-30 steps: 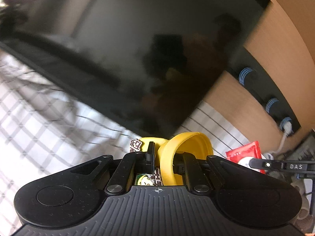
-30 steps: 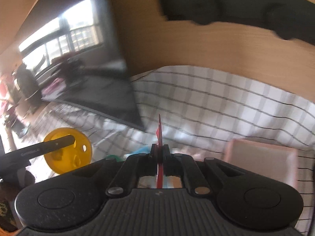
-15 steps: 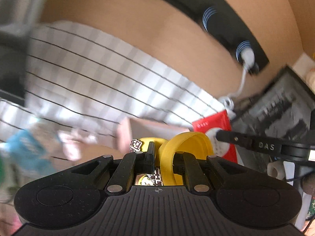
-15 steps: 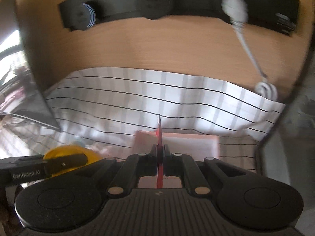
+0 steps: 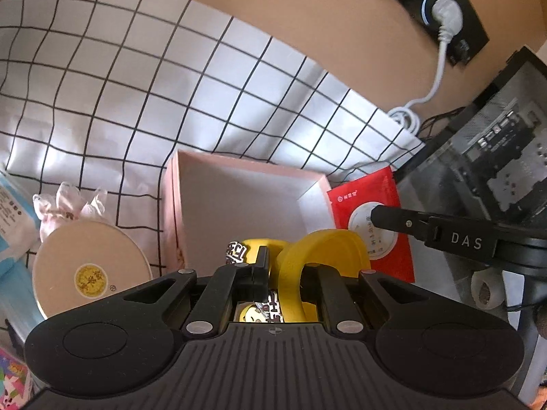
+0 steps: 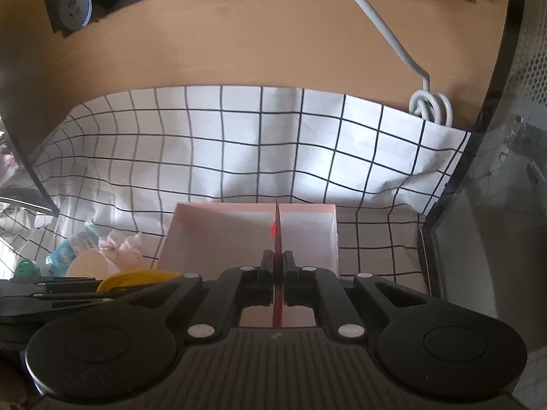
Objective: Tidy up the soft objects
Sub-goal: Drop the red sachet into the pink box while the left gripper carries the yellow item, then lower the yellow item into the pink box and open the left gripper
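Note:
My left gripper [image 5: 290, 266] is shut on a soft yellow round toy [image 5: 328, 256] with a cartoon label, held just in front of the open pink box [image 5: 246, 201]. My right gripper [image 6: 277, 259] is shut on a flat red packet [image 6: 277, 235], seen edge-on, over the same pink box [image 6: 212, 232]. In the left wrist view the red packet [image 5: 369, 225] and the right gripper's finger [image 5: 434, 232] sit to the right of the box. The yellow toy [image 6: 136, 278] and left gripper show at the lower left of the right wrist view.
A round tan tin [image 5: 85, 266], a pink crumpled cloth [image 5: 71, 205] and a blue packet [image 5: 13, 212] lie left of the box on the checked cloth [image 5: 171, 78]. A computer case [image 5: 495, 157] stands right. A white cable [image 6: 427, 102] hangs on the wooden wall.
Both grippers have swung right, away from the dark monitor, and now face the pink box. Each still holds its object.

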Motion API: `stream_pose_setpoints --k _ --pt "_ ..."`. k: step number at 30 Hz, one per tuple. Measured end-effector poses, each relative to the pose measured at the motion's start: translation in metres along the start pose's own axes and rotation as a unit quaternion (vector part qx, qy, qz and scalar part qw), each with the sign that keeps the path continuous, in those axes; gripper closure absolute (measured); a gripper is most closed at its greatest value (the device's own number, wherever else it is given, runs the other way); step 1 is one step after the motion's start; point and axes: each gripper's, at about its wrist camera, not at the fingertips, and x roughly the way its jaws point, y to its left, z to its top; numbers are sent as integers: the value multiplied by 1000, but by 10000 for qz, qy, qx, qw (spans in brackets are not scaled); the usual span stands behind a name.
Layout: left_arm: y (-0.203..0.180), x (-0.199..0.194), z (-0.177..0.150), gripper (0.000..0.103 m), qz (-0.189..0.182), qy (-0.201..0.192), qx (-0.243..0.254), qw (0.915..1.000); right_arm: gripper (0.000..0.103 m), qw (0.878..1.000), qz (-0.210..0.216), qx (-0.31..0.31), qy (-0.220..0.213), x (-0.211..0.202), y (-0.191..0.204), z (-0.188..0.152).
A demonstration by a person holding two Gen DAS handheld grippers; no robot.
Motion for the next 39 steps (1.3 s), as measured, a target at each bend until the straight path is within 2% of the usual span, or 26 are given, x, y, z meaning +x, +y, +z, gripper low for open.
stream_pose_setpoints --k 8,11,14,17,21,23,27,29,31,33,34,36,38,39 --pt "1 11 2 91 130 -7 88 9999 98 9999 -51 -84 51 10 2 3" --pt "2 14 4 91 131 65 -18 9999 98 9998 -48 -103 158 11 2 4" --pt "2 18 4 90 342 138 -30 9993 97 9999 -22 10 144 10 1 4" --pt "3 15 2 89 375 -1 138 9992 94 9998 -15 105 165 10 -1 4" --pt "8 8 2 88 395 -32 78 9992 94 9995 8 226 218 9 -3 0" --pt "7 8 2 88 450 78 135 9989 94 9994 7 258 215 7 -3 -3" --pt "-7 13 6 88 544 -38 444 9975 94 9995 -112 267 78 -3 -1 -8" --pt "-22 28 3 88 745 170 1069 9913 93 9995 -212 236 22 -9 -2 -11" --pt "-38 44 -6 87 990 395 1862 9767 89 9993 -314 192 -17 -15 -3 -15" --pt "-51 51 -18 86 1355 324 2584 9559 82 9991 -388 190 -38 -20 -6 -18" --pt "-59 53 -25 86 1624 206 3019 9392 80 9990 -390 215 -49 -22 -8 -19" --pt "-67 54 -34 86 1799 111 3483 9199 80 9987 -390 308 -57 -25 -15 -21" --pt "-68 55 -37 83 1652 261 3562 9193 80 9984 -380 416 -47 -25 -19 -23" --pt "-70 57 -41 82 1645 383 3697 9137 80 9982 -369 461 -32 -24 -21 -24"
